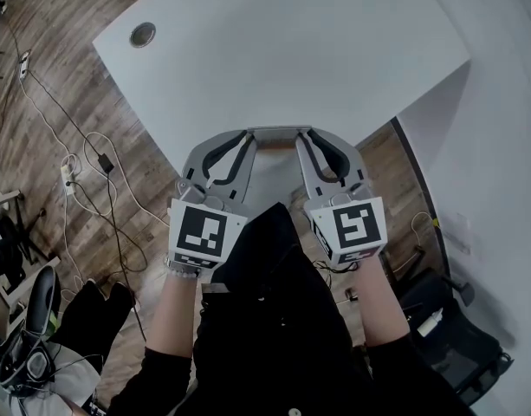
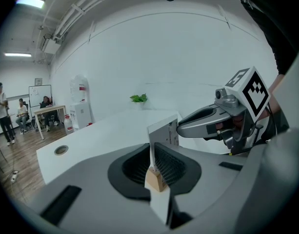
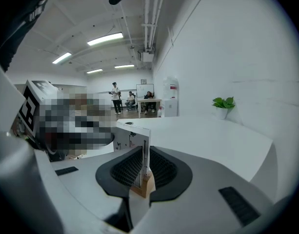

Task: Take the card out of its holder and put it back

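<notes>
A small wooden card holder [image 1: 276, 143] with a white printed card [image 1: 276, 132] standing in its slot hangs in the air just off the white table's near edge, between both grippers. My left gripper [image 1: 250, 139] is shut on its left end and my right gripper [image 1: 301, 139] on its right end. In the left gripper view the wooden holder [image 2: 156, 180] sits between the closed pads, the card [image 2: 164, 129] rises from it, and the right gripper [image 2: 188, 126] reaches in beyond. The right gripper view shows the same: holder [image 3: 142, 184] and card [image 3: 133, 134] pinched edge-on.
The white table [image 1: 282, 50] stretches ahead, with a round cable grommet [image 1: 143, 34] at its far left. Cables and a power strip [image 1: 67, 176] lie on the wooden floor at left. A small plant [image 3: 222, 103] stands at the table's far side. People stand and sit in the background [image 2: 12, 113].
</notes>
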`<state>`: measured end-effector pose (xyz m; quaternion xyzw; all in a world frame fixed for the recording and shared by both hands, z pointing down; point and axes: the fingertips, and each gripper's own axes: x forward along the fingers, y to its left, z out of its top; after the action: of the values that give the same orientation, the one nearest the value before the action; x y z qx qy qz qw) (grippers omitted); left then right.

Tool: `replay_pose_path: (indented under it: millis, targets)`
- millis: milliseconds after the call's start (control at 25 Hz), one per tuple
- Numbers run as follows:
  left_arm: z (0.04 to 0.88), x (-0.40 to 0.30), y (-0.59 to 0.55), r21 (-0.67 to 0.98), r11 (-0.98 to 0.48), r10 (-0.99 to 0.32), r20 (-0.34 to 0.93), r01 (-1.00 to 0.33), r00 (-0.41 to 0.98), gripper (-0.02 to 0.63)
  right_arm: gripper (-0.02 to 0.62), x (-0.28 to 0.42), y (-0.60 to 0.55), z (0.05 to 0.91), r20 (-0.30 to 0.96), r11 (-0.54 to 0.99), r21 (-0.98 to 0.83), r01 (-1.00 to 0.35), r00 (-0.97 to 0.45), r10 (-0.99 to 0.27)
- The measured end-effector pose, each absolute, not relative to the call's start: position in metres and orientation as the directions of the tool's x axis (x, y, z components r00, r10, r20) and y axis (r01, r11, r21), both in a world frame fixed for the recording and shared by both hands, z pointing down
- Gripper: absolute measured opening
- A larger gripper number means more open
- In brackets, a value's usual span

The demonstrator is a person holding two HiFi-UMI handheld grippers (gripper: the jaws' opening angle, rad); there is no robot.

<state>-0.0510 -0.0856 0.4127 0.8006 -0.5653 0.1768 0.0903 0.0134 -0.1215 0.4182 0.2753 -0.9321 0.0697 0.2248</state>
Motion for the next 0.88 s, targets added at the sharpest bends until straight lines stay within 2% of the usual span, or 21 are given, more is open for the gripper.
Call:
replay_pose_path:
  millis: [880]
  targets:
    - [0.389, -0.050, -0.077, -0.057, -0.314, -0.886, 0.376, -0.948, 0.271, 0.037, 0.075, 0.015, -0.116, 0.398, 0.430, 0.838, -0.006, -0.545, -0.758, -0.490]
